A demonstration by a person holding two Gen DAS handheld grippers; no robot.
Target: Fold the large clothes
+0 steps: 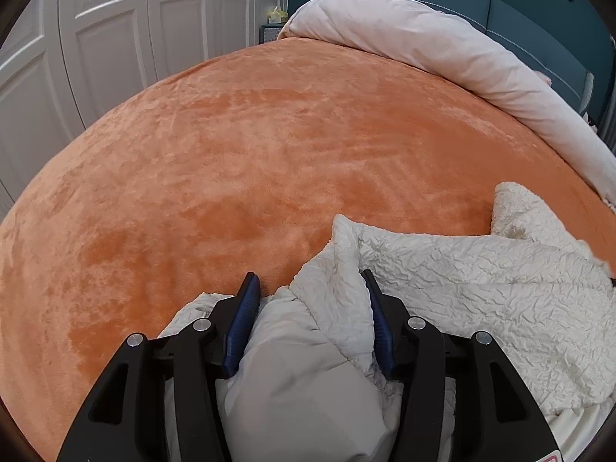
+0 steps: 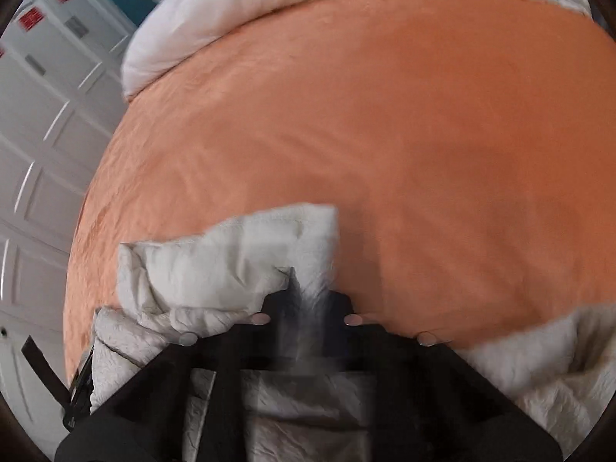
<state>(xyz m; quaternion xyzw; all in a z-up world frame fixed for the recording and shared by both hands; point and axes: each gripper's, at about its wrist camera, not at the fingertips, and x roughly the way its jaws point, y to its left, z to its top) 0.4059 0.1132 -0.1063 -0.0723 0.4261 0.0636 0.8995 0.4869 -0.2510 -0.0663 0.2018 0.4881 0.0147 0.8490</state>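
A white crinkled padded garment (image 1: 481, 285) lies bunched at the near edge of an orange bed cover (image 1: 246, 146). My left gripper (image 1: 310, 288) is open, its blue-padded fingers (image 1: 246, 308) either side of a fold of the garment, with smooth grey lining bulging between them. In the right wrist view the garment (image 2: 215, 265) is blurred by motion. My right gripper (image 2: 304, 281) has its fingers close together on a raised fold of the garment, and more of it trails at the right (image 2: 546, 362).
A rolled white duvet (image 1: 442, 50) lies along the head of the bed by a blue headboard (image 1: 539, 38). White panelled wardrobe doors (image 1: 96, 38) stand to the left. The orange cover (image 2: 385, 115) spreads wide beyond the garment.
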